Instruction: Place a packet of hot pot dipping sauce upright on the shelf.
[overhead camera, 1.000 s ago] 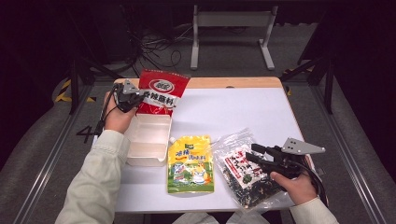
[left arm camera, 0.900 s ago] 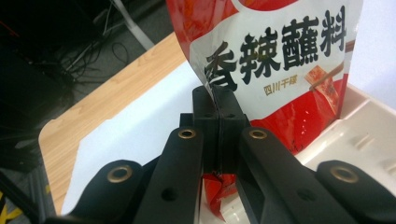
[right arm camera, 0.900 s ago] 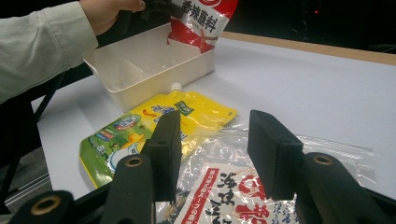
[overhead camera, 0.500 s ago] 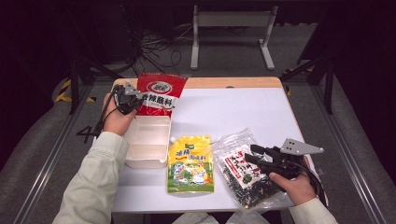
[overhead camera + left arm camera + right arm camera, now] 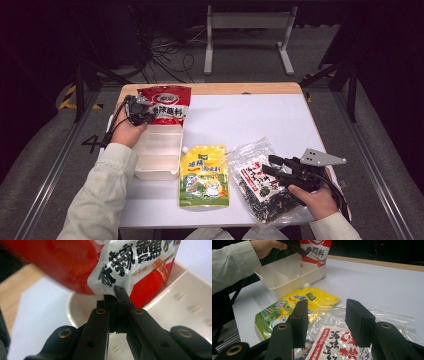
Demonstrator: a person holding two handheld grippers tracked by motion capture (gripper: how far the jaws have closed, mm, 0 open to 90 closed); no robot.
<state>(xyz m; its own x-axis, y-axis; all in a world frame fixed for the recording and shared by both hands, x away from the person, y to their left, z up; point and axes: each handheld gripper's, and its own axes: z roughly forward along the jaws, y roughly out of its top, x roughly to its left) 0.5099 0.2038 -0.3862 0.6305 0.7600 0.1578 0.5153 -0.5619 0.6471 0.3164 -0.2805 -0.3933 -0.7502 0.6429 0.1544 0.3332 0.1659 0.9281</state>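
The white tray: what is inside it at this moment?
The white tray looks empty; its dividers show bare. The red packet, held by the left claw, hangs over its far end and hides the bottom there, so anything under the packet cannot be seen.

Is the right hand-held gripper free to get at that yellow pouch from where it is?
Probably yes. The right hand-held gripper hovers open over the clear seaweed bag, and the yellow pouch lies flat right beside it with nothing between or on top.
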